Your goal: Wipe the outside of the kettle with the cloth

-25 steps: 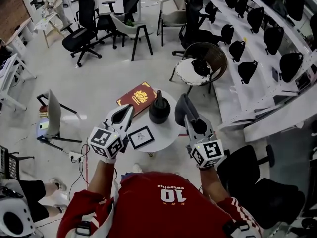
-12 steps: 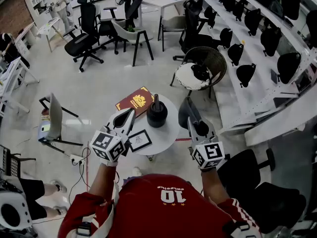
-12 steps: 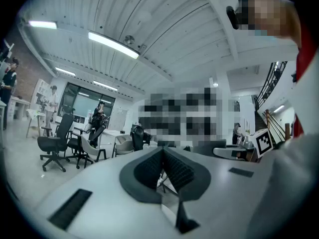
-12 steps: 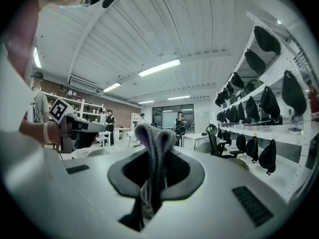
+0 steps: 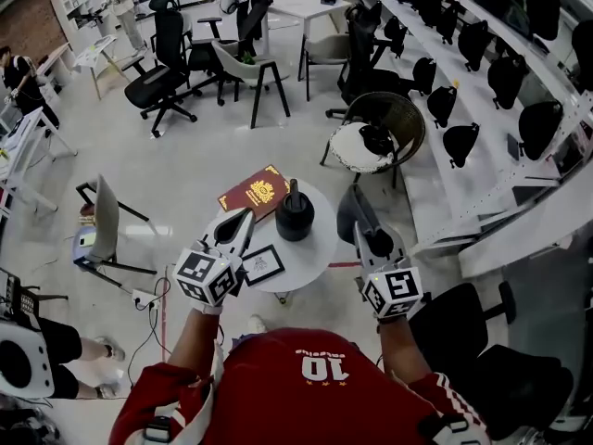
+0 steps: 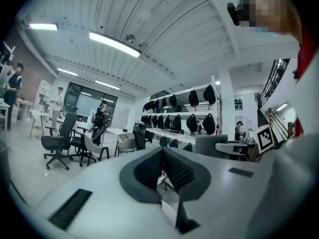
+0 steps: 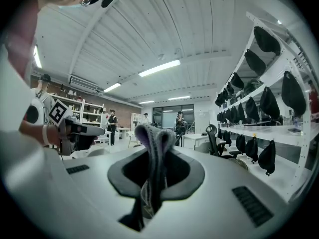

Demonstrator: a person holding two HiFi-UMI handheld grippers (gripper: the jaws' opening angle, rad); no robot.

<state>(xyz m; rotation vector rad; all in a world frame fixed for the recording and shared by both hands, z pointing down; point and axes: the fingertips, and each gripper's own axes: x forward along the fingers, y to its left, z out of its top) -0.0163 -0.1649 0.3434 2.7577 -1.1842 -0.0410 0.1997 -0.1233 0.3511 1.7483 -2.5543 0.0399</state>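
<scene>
A black kettle (image 5: 295, 217) stands on the small round white table (image 5: 315, 248), near its far side. My left gripper (image 5: 245, 219) is raised over the table's left part, a short way left of the kettle, shut with nothing between its fingers (image 6: 175, 169). My right gripper (image 5: 356, 219) is raised at the table's right edge, right of the kettle and apart from it. It is shut on a grey cloth (image 7: 151, 153), which drapes over the jaws as a grey fold (image 5: 346, 205). Neither gripper view shows the kettle.
A red book (image 5: 254, 193) lies on the table's far left, and a black-framed card (image 5: 263, 261) near its front. Behind the table stands a wicker chair (image 5: 378, 119). A folding chair (image 5: 100, 221) is at the left, a black office chair (image 5: 468, 327) by my right side.
Both grippers stay raised beside the kettle in nearly the same places. The head view has drifted a little. The cloth stays in the right gripper.
</scene>
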